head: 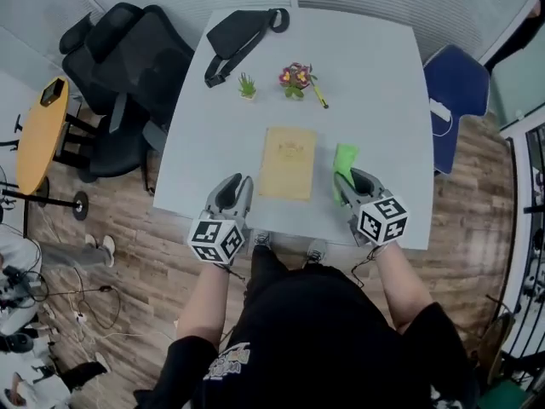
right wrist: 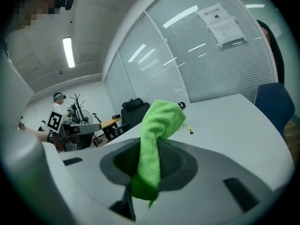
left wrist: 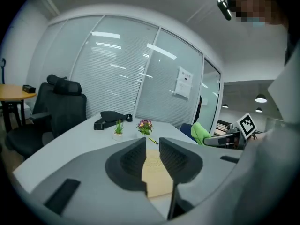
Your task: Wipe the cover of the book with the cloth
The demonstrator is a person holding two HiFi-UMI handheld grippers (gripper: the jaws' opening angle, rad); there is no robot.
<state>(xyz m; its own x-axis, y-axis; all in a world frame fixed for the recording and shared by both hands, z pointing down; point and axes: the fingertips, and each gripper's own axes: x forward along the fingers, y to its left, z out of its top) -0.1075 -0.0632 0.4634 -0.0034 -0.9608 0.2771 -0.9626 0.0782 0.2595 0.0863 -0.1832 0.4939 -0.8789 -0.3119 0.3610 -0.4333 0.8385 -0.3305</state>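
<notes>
A tan book (head: 288, 163) lies flat on the white table (head: 375, 83), in front of the person. My left gripper (head: 236, 181) hovers at the book's near left corner. Its jaws stand a narrow gap apart with nothing between them; the book (left wrist: 154, 170) shows through that gap. My right gripper (head: 351, 177) is off the book's right edge, shut on a green cloth (head: 345, 158). In the right gripper view the cloth (right wrist: 157, 130) sticks up out of the jaws and droops over them. Both grippers are raised above the tabletop.
At the table's far side lie a black pouch (head: 238, 37), a small potted plant (head: 247, 85), a pot of flowers (head: 295, 77) and a pen (head: 320, 96). A black office chair (head: 128, 66) stands at the left, a blue chair (head: 456, 92) at the right.
</notes>
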